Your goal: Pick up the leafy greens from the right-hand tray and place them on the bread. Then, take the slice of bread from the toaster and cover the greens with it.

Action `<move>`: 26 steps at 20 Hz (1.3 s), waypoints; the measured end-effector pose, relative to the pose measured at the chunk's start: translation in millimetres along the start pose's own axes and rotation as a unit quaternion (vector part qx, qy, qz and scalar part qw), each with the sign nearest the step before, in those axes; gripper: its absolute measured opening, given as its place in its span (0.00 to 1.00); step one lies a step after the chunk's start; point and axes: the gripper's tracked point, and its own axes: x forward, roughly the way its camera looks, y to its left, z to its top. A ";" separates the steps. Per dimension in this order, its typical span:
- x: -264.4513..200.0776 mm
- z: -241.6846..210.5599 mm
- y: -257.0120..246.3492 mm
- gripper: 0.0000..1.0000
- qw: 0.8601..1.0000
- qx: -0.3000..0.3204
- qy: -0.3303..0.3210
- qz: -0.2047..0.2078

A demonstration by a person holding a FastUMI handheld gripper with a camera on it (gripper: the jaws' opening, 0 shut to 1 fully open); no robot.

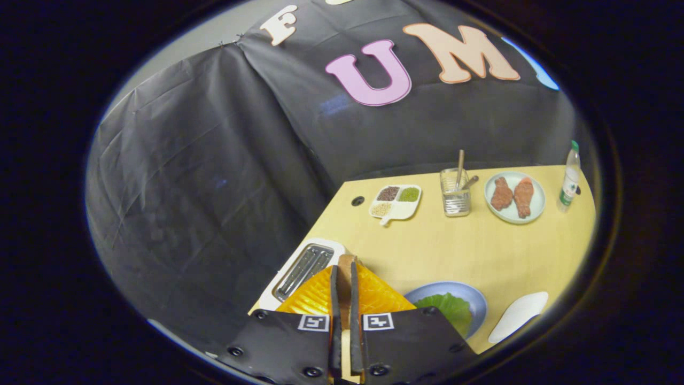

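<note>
Above the yellow table (pixel 454 251), the hand-held gripper (pixel 345 289) pinches a bread slice (pixel 346 263) edge-on, lengthwise along its fingers.

No words or numbers can be read. The bottle (pixel 569 182), at 2 o'clock from the fingers, has a label too small to read. The gripper (pixel 344 270), both fingers pressing the bread (pixel 347 260), carries two square code markers (pixel 313 322) without letters.

- The gripper (pixel 344 278) is tipped over sideways, looking down at an angle from up high.
- Jaws are nearly closed, both pressing edge-on against a slice of bread (pixel 346 267) held upright between them.
</note>
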 end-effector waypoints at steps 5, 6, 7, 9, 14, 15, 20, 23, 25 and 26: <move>0.6 -21.3 -28.3 0.09 1.000 0.018 0.009 -0.013; -3.2 -26.7 -34.5 0.09 1.000 0.020 0.011 -0.017; -2.1 -30.6 -41.0 0.09 0.999 0.023 0.013 -0.020; -0.8 -38.5 -52.3 0.09 0.999 0.034 0.017 -0.026; 4.5 -58.0 -85.3 0.09 0.997 0.053 0.024 -0.047; 3.6 -61.3 -91.7 0.09 0.997 0.057 0.026 -0.052; 3.6 -81.3 -124.1 0.09 0.995 0.034 0.044 -0.086; 1.0 -81.7 -139.0 0.09 0.993 0.042 0.044 -0.097; 1.4 -87.1 -152.0 0.09 0.992 0.040 0.049 -0.108; 0.0 -90.6 -157.0 0.10 0.992 0.039 0.052 -0.112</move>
